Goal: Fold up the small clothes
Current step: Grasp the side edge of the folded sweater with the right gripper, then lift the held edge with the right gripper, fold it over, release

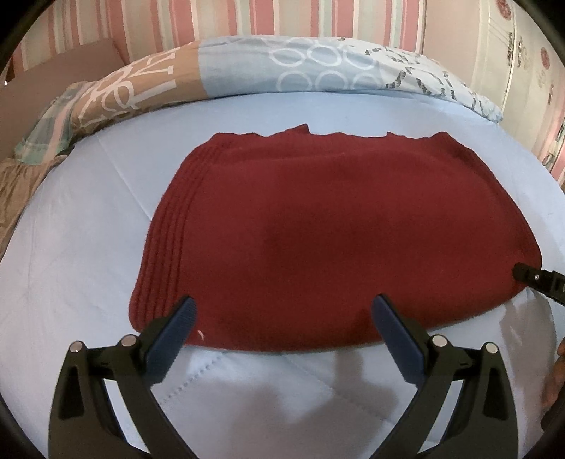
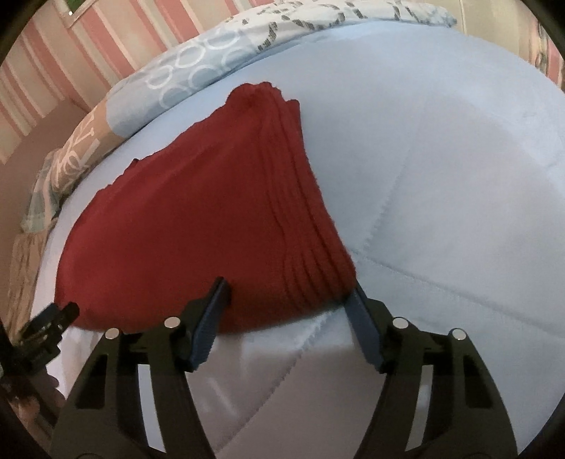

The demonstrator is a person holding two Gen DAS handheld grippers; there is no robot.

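— Red knitted cloth (image 1: 335, 240) was seen laid flat on the pale blue quilt (image 1: 88, 247). Why were both tools set at its near edge?

— Probably so a fold could be started. The left gripper (image 1: 282, 310) and right gripper (image 2: 287, 293) were held wide apart, nothing gripped; contact could not be judged. A patterned pillow (image 1: 317, 67) and striped wall (image 1: 247, 17) were seen behind.

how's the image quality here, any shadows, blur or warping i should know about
Left wrist view: strong fisheye bends the blue bedspread into a dome; a soft dark shadow sits mid red garment; the pillow looks sharp. Right wrist view: same warping, tilted; the left gripper at the edge is blurred; pale sheen on the bedspread near the right gripper.
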